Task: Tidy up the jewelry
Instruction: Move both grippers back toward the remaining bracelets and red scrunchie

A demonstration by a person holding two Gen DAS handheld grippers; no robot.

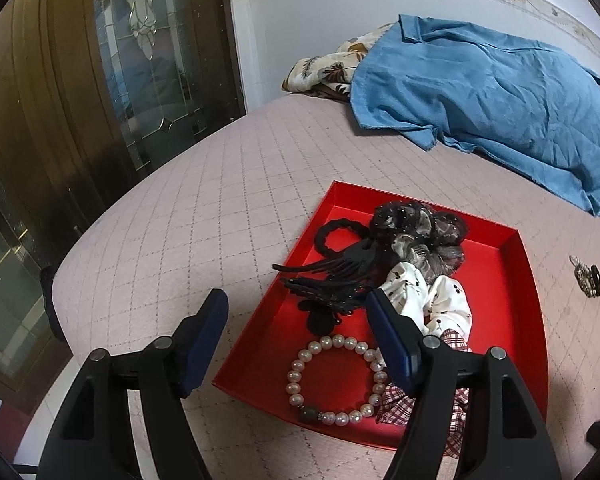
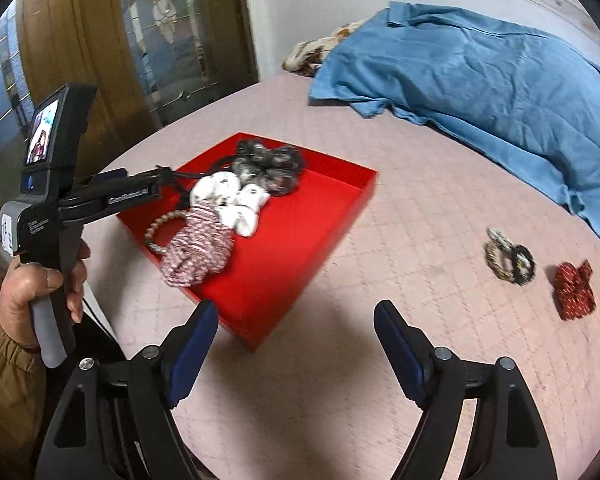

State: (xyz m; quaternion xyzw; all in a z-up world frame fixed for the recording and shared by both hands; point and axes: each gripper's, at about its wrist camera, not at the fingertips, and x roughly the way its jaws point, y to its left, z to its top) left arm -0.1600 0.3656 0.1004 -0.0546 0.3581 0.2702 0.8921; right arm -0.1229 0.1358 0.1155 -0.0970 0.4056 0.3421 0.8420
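Red, shallow cardboard tray [image 1: 516,280] at lower centre of the left wrist view holds a white pearl bracelet [image 1: 336,380], black claw clips [image 1: 328,276], a black braided hair tie [image 1: 336,232] and fabric scrunchies [image 1: 424,240]; its near right corner is hidden behind the left gripper [image 1: 296,344], jaws wide and empty; right gripper [image 2: 296,340] likewise gapes empty; blurred at right lie a beaded scrunchie [image 2: 508,256] and red bow [image 2: 572,284] on the pink quilted bed [image 2: 380,380].
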